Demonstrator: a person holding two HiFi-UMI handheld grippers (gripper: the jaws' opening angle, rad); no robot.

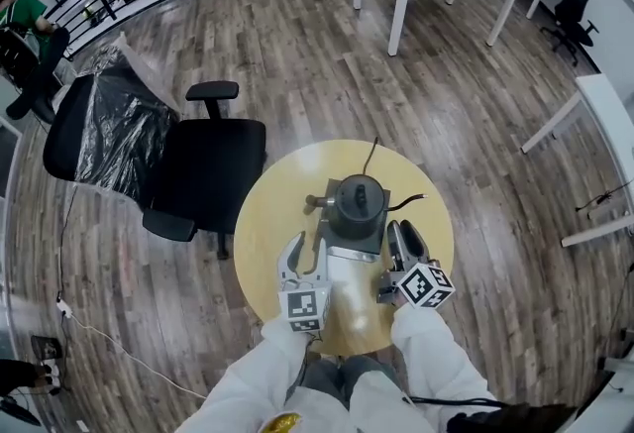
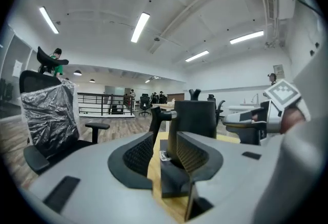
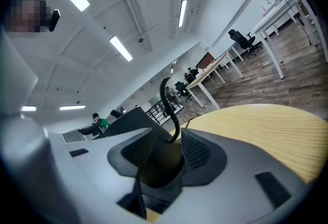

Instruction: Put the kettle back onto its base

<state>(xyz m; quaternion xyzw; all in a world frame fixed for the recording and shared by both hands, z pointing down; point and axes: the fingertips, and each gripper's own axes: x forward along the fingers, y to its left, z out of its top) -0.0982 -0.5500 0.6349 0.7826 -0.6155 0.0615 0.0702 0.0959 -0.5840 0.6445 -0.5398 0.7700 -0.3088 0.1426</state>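
The kettle (image 1: 357, 206) is dark and squat. It stands upright on its square grey base (image 1: 342, 245), near the middle of the round yellow table (image 1: 282, 198), so the task looks done or nearly so. It is probably rigid, smooth-walled and fairly heavy, and heavier still if there is water inside, so a grip on the round body could slip. The stubby handle (image 1: 319, 201) sticking out to the left is the better hold, with the body kept level so the kettle seats squarely.

A cord (image 1: 371, 156) runs from the base across the table. The left claw (image 1: 305, 258) sits just in front of the base with its jaws apart and nothing pinched between them. The right claw (image 1: 404, 241) is beside the base with its jaws spread too. A dark rounded form and the cord show between them, but the pads are not pressing on either. A black office chair (image 1: 203, 168) stands beyond the table.
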